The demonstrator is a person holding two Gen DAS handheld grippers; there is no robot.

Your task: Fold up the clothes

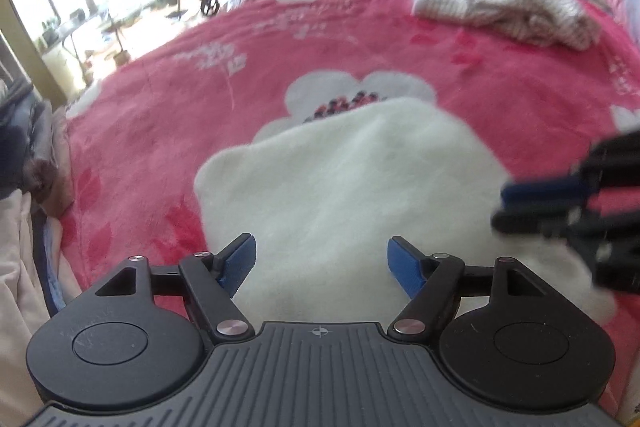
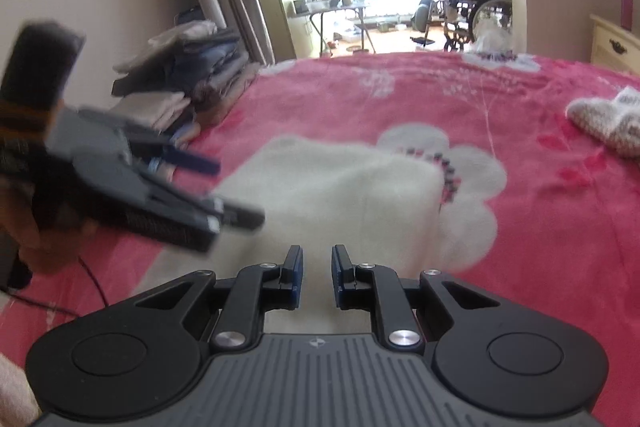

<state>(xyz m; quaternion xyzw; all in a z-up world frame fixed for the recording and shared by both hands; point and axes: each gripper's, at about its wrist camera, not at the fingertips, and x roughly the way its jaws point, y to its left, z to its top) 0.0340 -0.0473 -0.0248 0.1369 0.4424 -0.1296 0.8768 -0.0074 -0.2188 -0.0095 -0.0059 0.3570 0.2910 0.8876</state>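
**Careful: nothing gripped yet**

White fleece (image 1: 344, 195) lies folded on the pink blanket (image 1: 168, 99). Left gripper (image 1: 322, 259) wide, empty. Right gripper (image 2: 316, 275) narrow, a slit showing, empty. Risk: a pinch takes only the top layer, undoing the fold.

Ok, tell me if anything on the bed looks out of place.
One thing: the knitted beige garment lies crumpled in a heap at the far side of the pink blanket, unfolded. The white fleece piece lies flat and smooth. Nothing looks spilled or damaged.
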